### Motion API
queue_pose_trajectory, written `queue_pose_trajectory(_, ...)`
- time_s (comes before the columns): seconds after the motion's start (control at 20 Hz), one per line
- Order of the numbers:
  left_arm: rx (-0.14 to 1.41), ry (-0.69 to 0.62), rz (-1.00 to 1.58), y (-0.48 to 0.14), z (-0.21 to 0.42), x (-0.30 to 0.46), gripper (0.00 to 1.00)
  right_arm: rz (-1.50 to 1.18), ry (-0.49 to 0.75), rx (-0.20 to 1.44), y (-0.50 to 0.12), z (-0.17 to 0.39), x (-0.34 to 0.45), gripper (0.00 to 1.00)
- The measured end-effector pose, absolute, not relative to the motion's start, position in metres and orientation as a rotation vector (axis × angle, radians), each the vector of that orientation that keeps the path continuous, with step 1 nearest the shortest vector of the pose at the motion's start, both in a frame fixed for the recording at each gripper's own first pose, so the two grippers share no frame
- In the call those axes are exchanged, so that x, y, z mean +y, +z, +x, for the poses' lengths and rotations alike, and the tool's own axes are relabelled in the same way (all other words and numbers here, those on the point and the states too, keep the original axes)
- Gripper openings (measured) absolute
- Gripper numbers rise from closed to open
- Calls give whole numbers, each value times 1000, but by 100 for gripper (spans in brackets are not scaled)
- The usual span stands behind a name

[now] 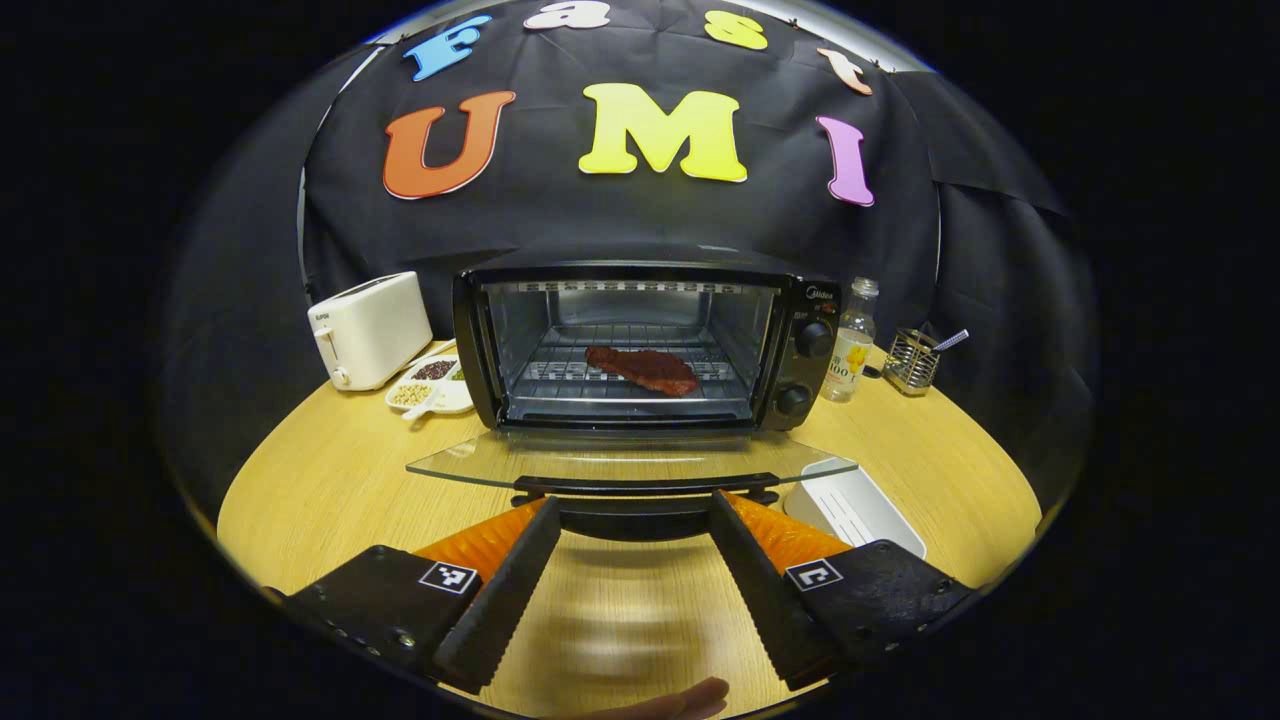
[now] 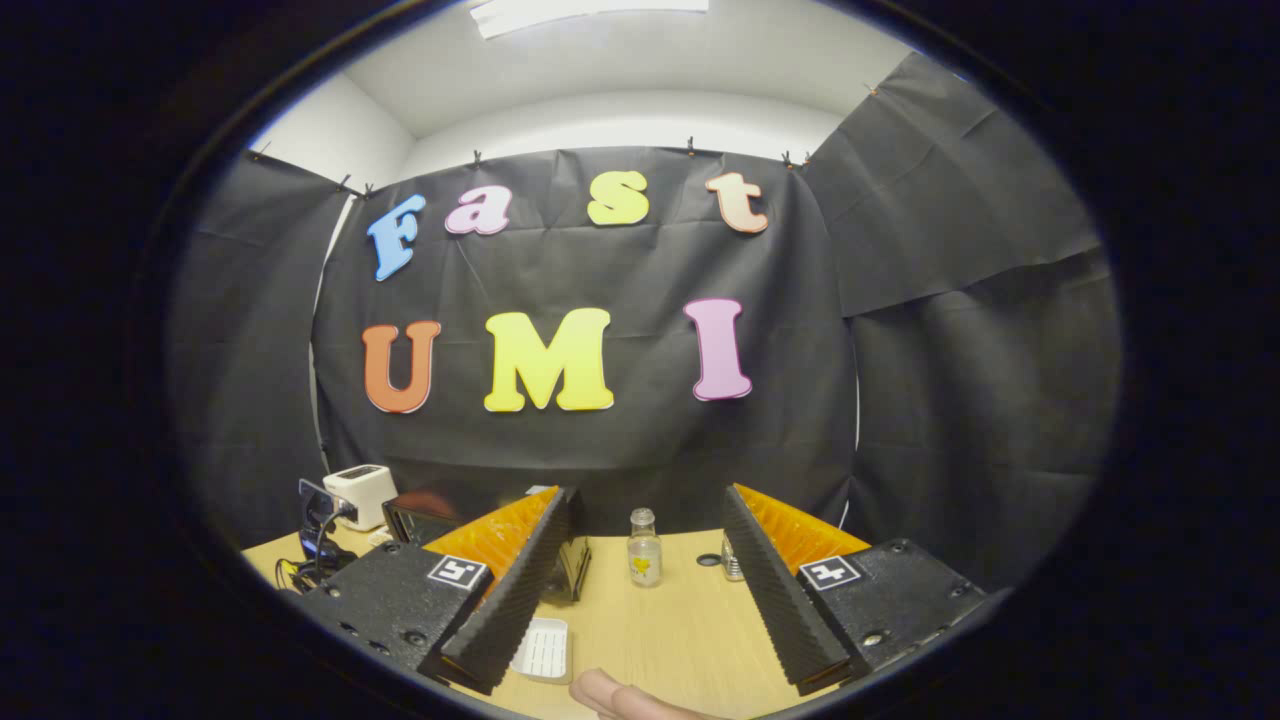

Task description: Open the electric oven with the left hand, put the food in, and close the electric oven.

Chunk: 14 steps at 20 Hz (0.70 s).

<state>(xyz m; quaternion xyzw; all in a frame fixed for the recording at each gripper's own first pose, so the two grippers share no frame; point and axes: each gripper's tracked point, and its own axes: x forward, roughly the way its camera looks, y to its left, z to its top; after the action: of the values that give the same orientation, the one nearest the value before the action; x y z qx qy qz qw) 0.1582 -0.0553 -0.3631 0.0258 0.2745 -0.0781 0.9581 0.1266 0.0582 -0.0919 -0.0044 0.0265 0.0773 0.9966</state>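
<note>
I see a white toaster [image 1: 366, 328], a divided snack dish [image 1: 432, 384], a clear bottle [image 1: 852, 342], a wire utensil holder [image 1: 913, 359] and a white tray [image 1: 853, 506] on the table [image 1: 320, 490].

Black cloth walls [image 2: 950, 330] around a round wooden table [image 1: 330, 490], white ceiling [image 2: 620, 70] with a light panel [image 2: 590, 10].

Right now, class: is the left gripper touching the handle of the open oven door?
Cannot tell. In the left gripper view the left gripper is open, its fingers flanking the door handle, but the tips overlap the handle's ends, so neither contact nor a gap shows plainly.
</note>
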Motion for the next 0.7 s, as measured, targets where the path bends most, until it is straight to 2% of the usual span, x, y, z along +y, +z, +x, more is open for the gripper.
queue_pose_trajectory(0.7, 450, -181, 65, -305, 216, -60, 97, 6, 134, 81, -103, 112, 39, 98)
